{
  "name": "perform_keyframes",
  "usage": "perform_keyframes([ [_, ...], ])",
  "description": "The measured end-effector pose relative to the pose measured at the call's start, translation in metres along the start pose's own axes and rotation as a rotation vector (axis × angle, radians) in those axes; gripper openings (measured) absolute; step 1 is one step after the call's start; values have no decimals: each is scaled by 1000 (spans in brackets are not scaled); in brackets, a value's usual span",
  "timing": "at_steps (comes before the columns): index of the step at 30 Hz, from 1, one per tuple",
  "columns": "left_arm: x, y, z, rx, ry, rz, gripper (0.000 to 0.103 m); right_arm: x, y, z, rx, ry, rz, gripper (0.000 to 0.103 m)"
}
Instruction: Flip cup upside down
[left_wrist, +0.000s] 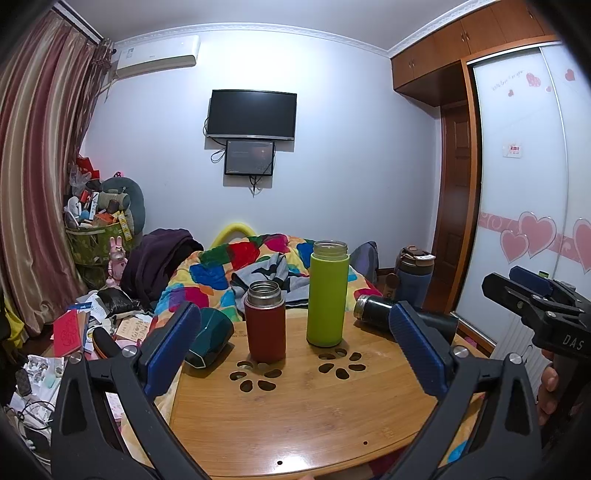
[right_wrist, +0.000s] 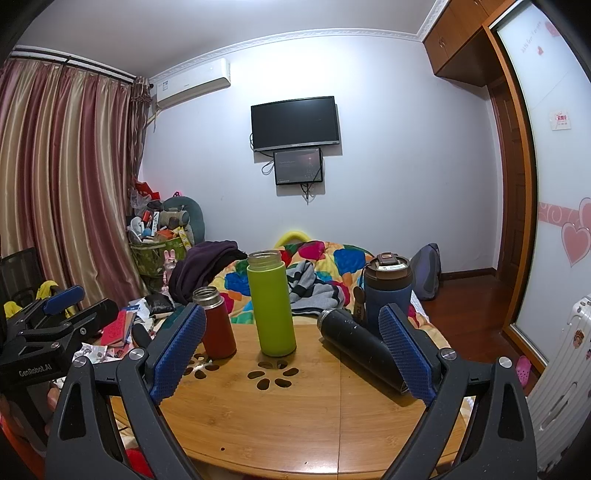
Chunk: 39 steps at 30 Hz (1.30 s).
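Jaws of both grippers spread, empty, red cup (left_wrist: 266, 321) beside green bottle (left_wrist: 328, 293), black flask (right_wrist: 360, 349) on its side.

Black flask (left_wrist: 373, 307) base hidden behind left fingers (left_wrist: 417, 347); dark green cup (left_wrist: 212, 341) partly hidden too

The bench (left_wrist: 303, 406) is honey-coloured bamboo with flower-shaped cutouts. On it stand a dark red flask (left_wrist: 266, 326) with a bare steel neck and a lime-green bottle (left_wrist: 328, 293) with a clear rim; a black flask (right_wrist: 360, 349) and a dark teal cup (left_wrist: 208, 341) lie there too. Behind, a navy tumbler (right_wrist: 388, 290) has a brown lid. The quilt (left_wrist: 221, 273) is a patchwork of red, blue, yellow and green. Both claws have blue textured pads (right_wrist: 179, 356) on black frames.
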<state>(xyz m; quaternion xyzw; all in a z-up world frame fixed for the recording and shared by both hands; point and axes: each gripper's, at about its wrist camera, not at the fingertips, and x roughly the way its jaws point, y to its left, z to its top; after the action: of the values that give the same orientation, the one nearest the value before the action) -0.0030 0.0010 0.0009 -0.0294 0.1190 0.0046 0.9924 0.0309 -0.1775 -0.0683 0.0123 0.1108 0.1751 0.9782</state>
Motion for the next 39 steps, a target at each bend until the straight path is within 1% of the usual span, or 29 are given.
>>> perform_keyframes([
  [39, -1, -2, 2, 3, -2, -7, 103, 2, 2, -3, -2, 1, 1, 94],
])
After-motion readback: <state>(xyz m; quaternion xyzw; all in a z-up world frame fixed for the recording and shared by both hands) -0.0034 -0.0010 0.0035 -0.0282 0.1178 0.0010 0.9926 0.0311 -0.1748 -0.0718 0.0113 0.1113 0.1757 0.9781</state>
